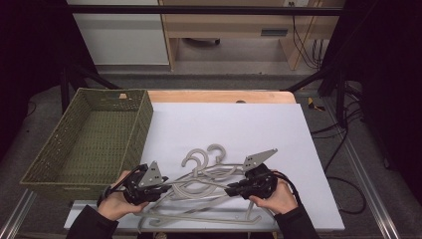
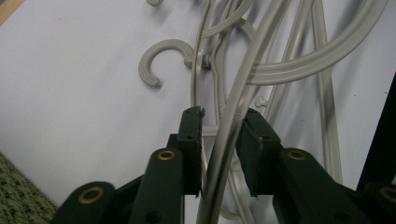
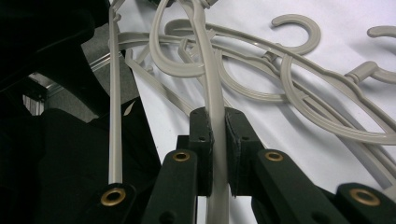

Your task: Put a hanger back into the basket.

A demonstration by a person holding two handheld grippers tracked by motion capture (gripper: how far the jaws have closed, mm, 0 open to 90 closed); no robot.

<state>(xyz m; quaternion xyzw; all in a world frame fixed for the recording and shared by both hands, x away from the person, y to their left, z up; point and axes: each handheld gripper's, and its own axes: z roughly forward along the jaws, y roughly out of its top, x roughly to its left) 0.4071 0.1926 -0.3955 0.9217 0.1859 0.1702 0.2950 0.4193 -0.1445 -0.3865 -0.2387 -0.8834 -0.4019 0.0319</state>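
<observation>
Pile of grey hangers point(image 1: 209, 181) tangled on white desk point(image 1: 278, 129) beside green basket point(image 1: 74, 144), right claw point(image 3: 215, 122) clenched on one hanger arm, left claw point(image 2: 223, 125) straddling another arm, small gap left, not clamped

Several grey plastic clothes hangers point(image 1: 209, 181) are heaped in a tangle on the white sheet. Their curved hooks are pointed toward the far edge.

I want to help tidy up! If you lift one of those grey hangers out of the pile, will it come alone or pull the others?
Probably it drags others: the hangers lie hooked through each other. They look thin and plastic, so likely light and a bit bendy. The right gripper pinches one smooth, narrow bar, which might twist or slip.
</observation>
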